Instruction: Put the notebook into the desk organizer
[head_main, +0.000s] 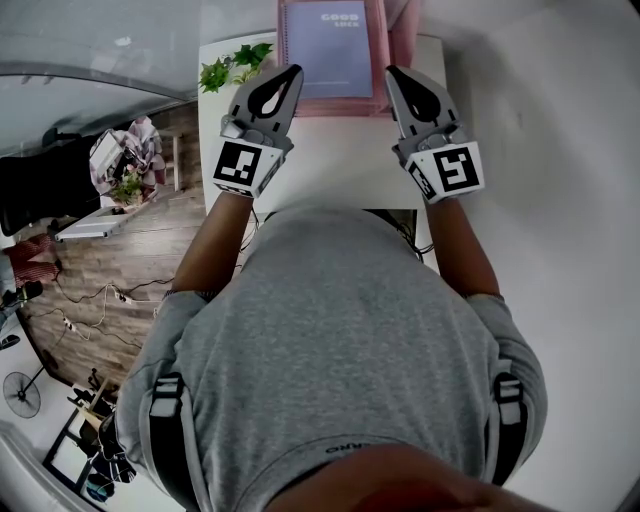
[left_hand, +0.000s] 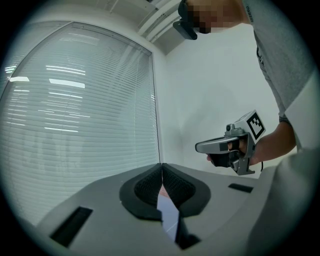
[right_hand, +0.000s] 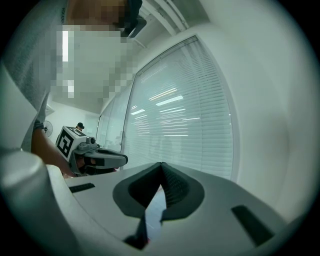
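Nearest the camera it's just the person's grey shirt, with both arms stretched out over the white desk. The left gripper has its jaws pressed together with nothing between them. Same for the right gripper: jaws closed and empty. Both point toward the far side of the desk, one on either side of the notebook's near edge, and neither seems to touch it.

Past them, at the far edge, is the purple notebook, cover facing up. It sits against a pink organizer, and pink shows along its left, near and right sides. So it looks like the notebook is already in or on the organizer, but from this steep angle it's hard to say if it's properly slotted in or just lying on top. A small plant sits to the far left.

Best guess: either the job is basically done and the hands are off, or the notebook hasn't been picked up yet.
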